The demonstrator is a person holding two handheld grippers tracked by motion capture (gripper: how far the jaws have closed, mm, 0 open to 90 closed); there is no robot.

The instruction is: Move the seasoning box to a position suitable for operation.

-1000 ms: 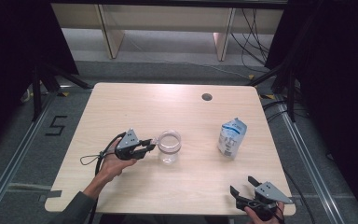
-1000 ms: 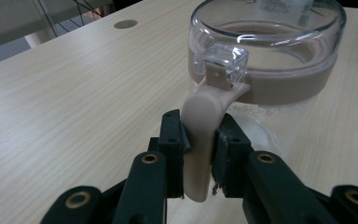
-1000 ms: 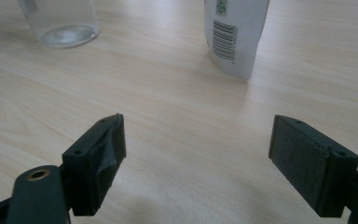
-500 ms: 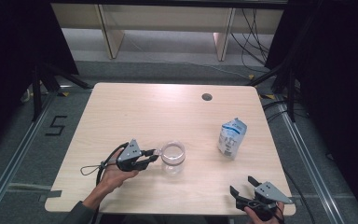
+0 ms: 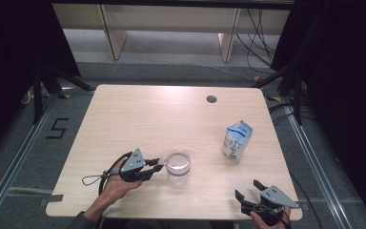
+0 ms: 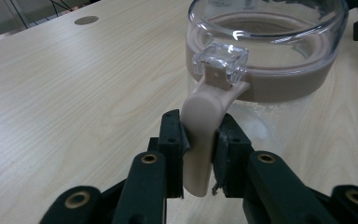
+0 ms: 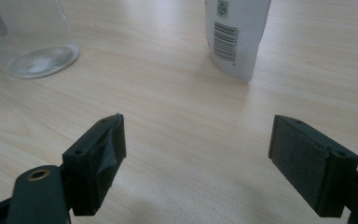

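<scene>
The wooden table [image 5: 138,114] carries the work, and its bare stretch between the two grippers is where the jar is best kept, well back from the near edge. Toward the right side a white pouch [image 5: 237,140] stands upright, apart from everything else; it is not to be knocked while the jar is handled. The clear jar [image 5: 177,168] stands on the near half of the table, just beside the left gripper [image 5: 156,167], and is seen close in the left gripper view, with a tan seal band around its rim.

The step in hand is judged to be moving or steadying the jar by its latch lever [image 6: 204,135]. The lever is clamped between the two black jaws of the left gripper, pads pressed on both sides of its tan stem, below the clear clasp [image 6: 220,63]. Since the jar is borne by this thin lever alone, it should be slid gently across the wood rather than jerked, and the lever should not be twisted sideways, so that the hinge is not strained and the jar is not tipped.

The right gripper [image 5: 250,190] is held at the near right edge with its jaws wide apart and nothing between them. It is well placed to be brought to the glass wall for support, if needed.
</scene>
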